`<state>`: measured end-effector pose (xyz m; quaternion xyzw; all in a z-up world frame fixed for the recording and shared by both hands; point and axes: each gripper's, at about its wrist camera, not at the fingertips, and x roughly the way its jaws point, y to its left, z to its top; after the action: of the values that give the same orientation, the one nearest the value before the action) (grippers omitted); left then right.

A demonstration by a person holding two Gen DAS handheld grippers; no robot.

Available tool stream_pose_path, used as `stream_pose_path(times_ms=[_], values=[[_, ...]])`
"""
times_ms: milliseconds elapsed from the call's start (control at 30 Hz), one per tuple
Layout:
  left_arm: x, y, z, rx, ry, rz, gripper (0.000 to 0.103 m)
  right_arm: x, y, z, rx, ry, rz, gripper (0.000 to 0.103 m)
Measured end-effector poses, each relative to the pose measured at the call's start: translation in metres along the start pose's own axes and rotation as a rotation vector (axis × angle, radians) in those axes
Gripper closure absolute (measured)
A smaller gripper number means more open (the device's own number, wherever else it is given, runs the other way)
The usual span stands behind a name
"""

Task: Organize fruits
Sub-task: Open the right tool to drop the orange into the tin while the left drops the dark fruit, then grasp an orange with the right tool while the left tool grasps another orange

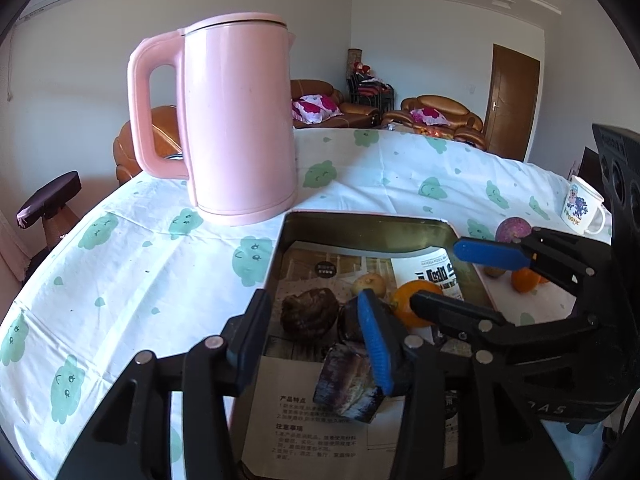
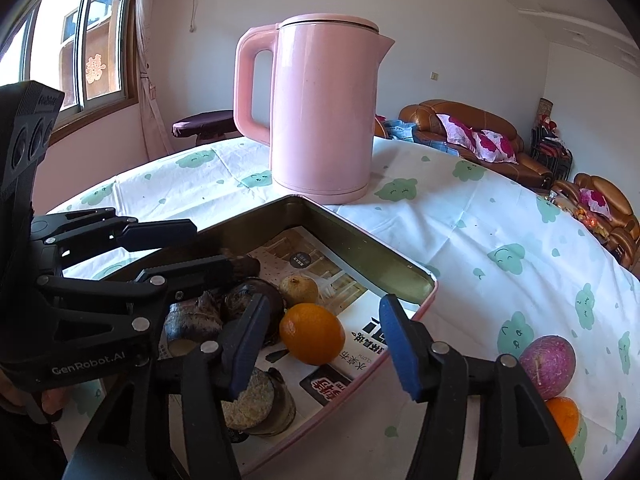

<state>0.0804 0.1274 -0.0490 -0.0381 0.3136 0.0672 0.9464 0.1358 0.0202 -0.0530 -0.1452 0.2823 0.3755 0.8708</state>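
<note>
Item: tin tray (image 2: pixel 404 276), paper-lined, at table centre, the pink kettle (image 2: pixel 320 112) at its 12 o'clock.

Contents: one orange (image 2: pixel 312 334), one small yellowish fruit (image 2: pixel 299 289), several dark taro-like pieces (image 1: pixel 306 312).

Outstanding: a purple fruit (image 2: pixel 547 362) and a second orange (image 2: pixel 562 416) lay on the cloth at the tray's 3 o'clock, touching each other.

Tools: your left gripper (image 1: pixel 316 344) stood spread over the tray, a cut dark chunk (image 1: pixel 348 380) just beside its right pad, not pinched. Your right gripper (image 2: pixel 324 348) was likewise spread, the tray orange between its pads but unclamped.

Handling note, as judgement: you needed to lift clear of the rim, swing right, and straddle the purple fruit at its widest, closing gently so it would not roll.
</note>
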Motion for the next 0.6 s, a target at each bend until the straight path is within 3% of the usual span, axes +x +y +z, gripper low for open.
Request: stream_pose_path(times_ms=[33,100,133,233,433,600], values=[[-0.002,0.000,0.001,-0.005,-0.006,-0.003,0.048,-0.004,-0.003,-0.001,0.005,-0.006,-0.007,0.044],[-0.010,-0.001,0.002,-0.007,-0.035,0.015,0.030,-0.013,-0.013,-0.003,0.026,-0.019,-0.022,0.044],[-0.014,-0.002,0.003,-0.012,-0.050,0.013,0.028,-0.018,-0.019,-0.004,0.046,-0.022,-0.035,0.044],[-0.020,-0.010,0.007,-0.015,-0.062,-0.011,0.028,-0.034,-0.043,-0.009,0.105,-0.025,-0.081,0.044],[-0.027,-0.043,0.011,0.013,-0.087,-0.050,0.024,-0.065,-0.106,-0.038,0.203,0.015,-0.279,0.044],[-0.024,-0.076,0.012,0.051,-0.075,-0.084,0.023,-0.070,-0.143,-0.056,0.293,0.058,-0.315,0.044]])
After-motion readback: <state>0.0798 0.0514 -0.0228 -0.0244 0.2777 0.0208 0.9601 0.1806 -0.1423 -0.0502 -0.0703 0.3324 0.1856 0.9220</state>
